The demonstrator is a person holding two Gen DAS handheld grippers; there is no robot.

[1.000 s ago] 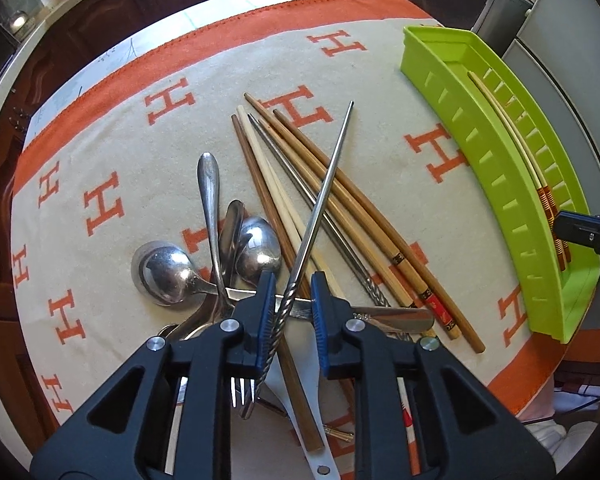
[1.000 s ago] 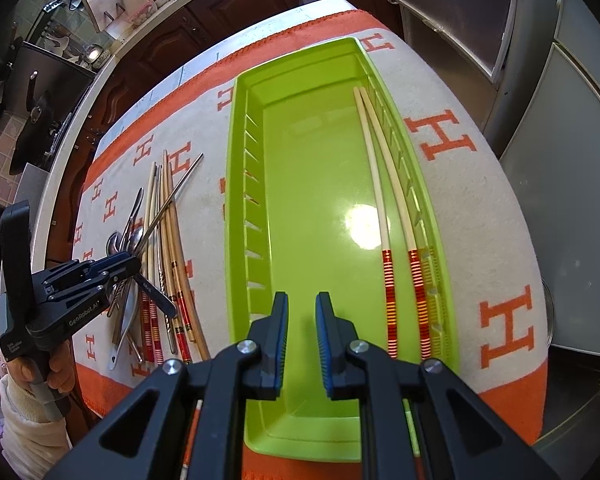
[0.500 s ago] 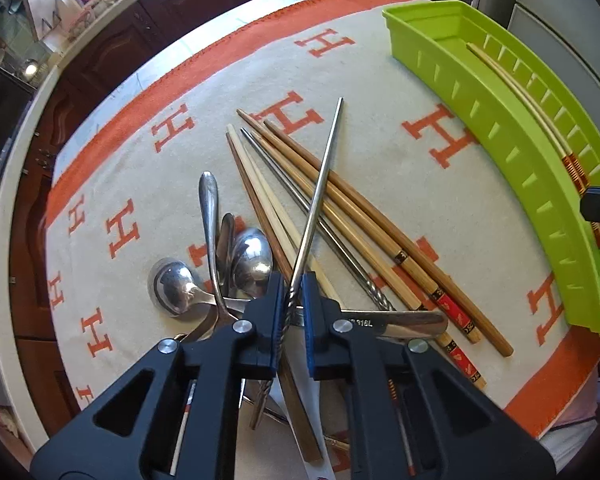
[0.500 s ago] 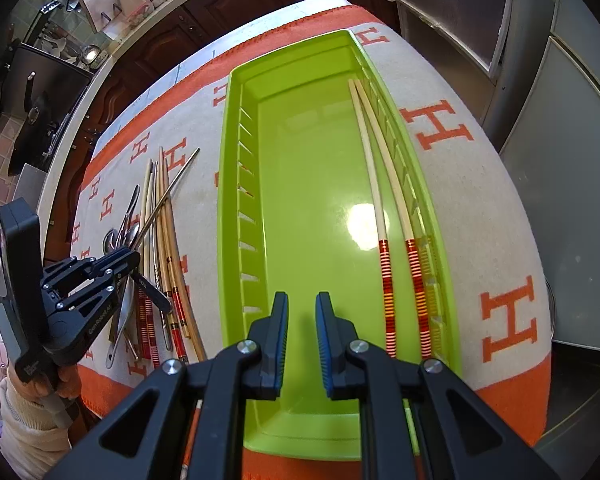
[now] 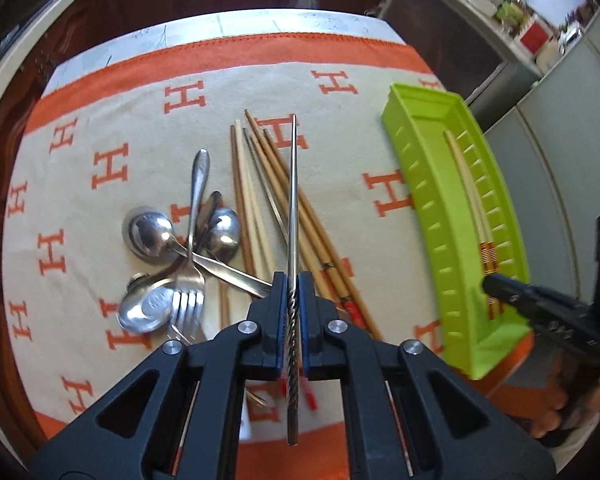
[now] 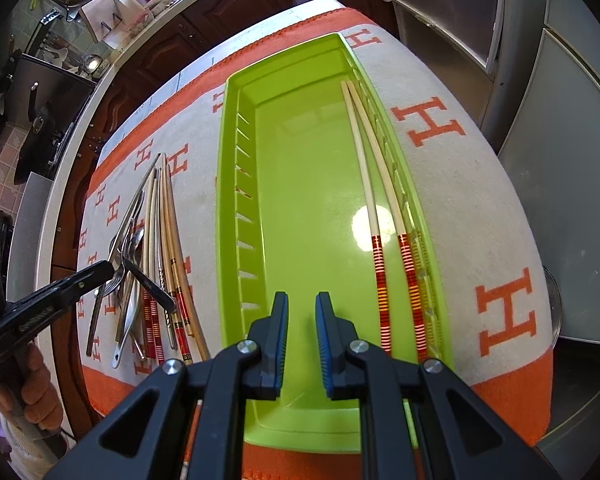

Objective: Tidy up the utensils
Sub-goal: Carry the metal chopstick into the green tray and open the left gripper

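My left gripper (image 5: 293,280) is shut on a metal chopstick (image 5: 293,200) and holds it lifted above the pile, pointing away. Below lie several wooden chopsticks (image 5: 260,216), spoons (image 5: 148,232) and a fork (image 5: 188,292) on the cloth. The green tray (image 5: 428,208) stands to the right with two cream chopsticks (image 5: 468,192) along its far wall. My right gripper (image 6: 302,312) is open and empty over the tray's (image 6: 240,184) near end. The two cream chopsticks (image 6: 364,168) lie to its right. The left gripper (image 6: 116,270) shows at the left with the metal chopstick (image 6: 132,210).
The white and orange cloth (image 5: 112,152) covers the round table. Dark wood cabinets (image 6: 160,48) stand beyond the far edge. Grey appliance doors (image 6: 572,120) stand to the right of the table. The pile of utensils (image 6: 156,264) lies left of the tray.
My left gripper has shut on the metal chopstick and lifted it, turning it straight along the fingers. The right gripper has stayed open over the tray.
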